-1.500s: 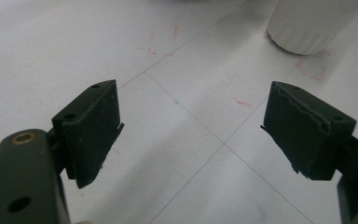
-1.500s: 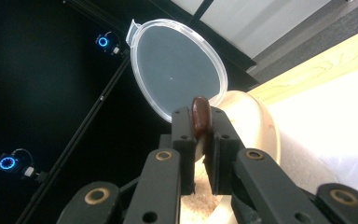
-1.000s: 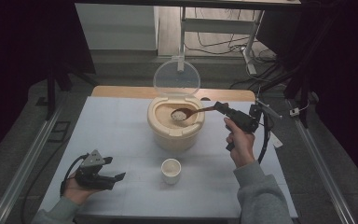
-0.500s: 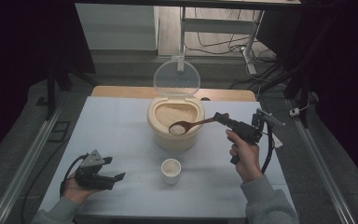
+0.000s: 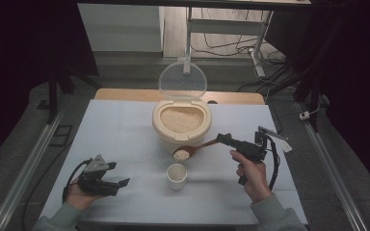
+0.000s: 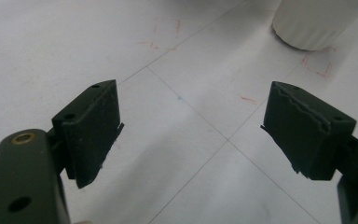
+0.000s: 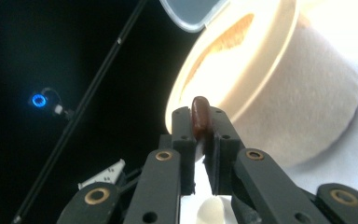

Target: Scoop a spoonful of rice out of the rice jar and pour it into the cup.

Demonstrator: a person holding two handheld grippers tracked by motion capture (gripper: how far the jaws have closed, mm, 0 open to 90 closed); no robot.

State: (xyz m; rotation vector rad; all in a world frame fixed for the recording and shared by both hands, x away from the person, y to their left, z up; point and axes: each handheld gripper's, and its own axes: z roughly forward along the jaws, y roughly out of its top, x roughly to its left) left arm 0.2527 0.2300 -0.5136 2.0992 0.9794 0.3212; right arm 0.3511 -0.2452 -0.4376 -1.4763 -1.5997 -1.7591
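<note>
Fingers (image 7: 182, 130) either side of spoon handle (image 7: 200, 114)

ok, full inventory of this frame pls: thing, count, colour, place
rice container: 1, cream, table centre, full of rice, clear lid hinged open behind it
wooden spoon: 1, brown, heaped with rice, bowl above and just behind the cup, handle in the right claw
cup: 1, white, in front of the container
table: 1, white top with thin grid lines and red marks
left claw: 1, black, jaws apart with nothing between, low at the table's front left
right claw: 1, black, shut on the spoon handle
hands: 2, grey sleeves, front edge
</note>
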